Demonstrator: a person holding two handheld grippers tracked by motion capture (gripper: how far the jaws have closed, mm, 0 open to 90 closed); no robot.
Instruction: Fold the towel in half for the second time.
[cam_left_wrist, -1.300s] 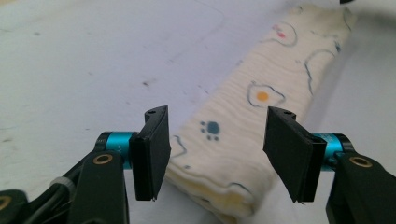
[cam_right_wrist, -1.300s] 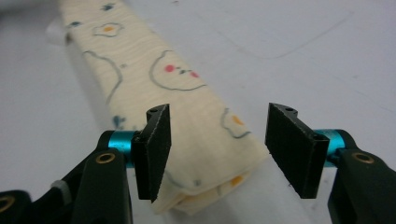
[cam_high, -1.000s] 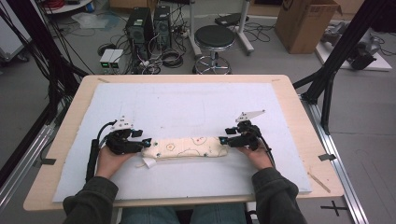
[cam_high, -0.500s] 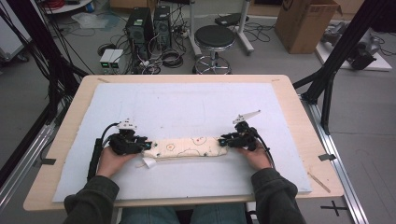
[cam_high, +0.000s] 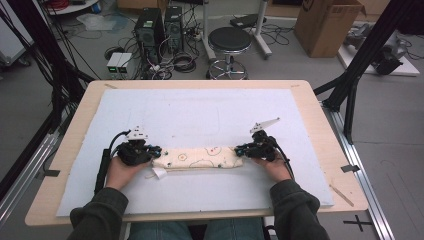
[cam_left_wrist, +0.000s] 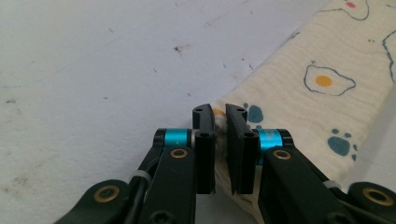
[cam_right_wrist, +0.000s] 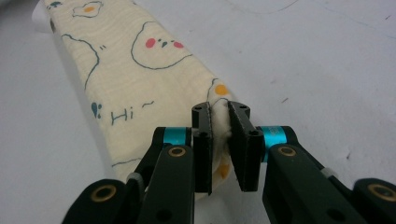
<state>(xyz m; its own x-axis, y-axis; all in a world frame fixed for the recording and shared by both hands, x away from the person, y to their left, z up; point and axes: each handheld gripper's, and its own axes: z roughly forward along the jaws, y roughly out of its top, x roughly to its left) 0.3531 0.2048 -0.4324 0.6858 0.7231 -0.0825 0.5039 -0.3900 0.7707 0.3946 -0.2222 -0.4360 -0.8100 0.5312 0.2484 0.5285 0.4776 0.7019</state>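
- The wooden tabletop (cam_high: 320, 107) carries a large pale blue-white foam mat (cam_high: 200, 115) that covers nearly all of it, leaving a bare wood border on every side.
- On the near half of the mat lies a long, cream-coloured cotton cloth folded into a narrow strip (cam_high: 200, 157), printed with fried eggs, paw marks and bear faces (the right gripper view also shows a small "Hi" on it). It runs left to right, flat on the mat, between the two hands.
- The person's forearms in dark green sleeves (cam_high: 295, 205) come in from the near edge, one to each end of the strip.
- The left gripper (cam_high: 150, 151), black with blue rings at the jaw joints, sits at the strip's left end. Its jaws have just been closing and now pinch a fold of the cloth's corner between them, as the left gripper view (cam_left_wrist: 220, 135) shows.
- The right gripper (cam_high: 241, 149), of the same make, sits at the right end. Its jaws have also just been closing, and they clamp the bunched right tip of the cloth (cam_right_wrist: 220, 135).
- A small white tag (cam_high: 159, 173) pokes out from the cloth's near edge, just beside the left hand.
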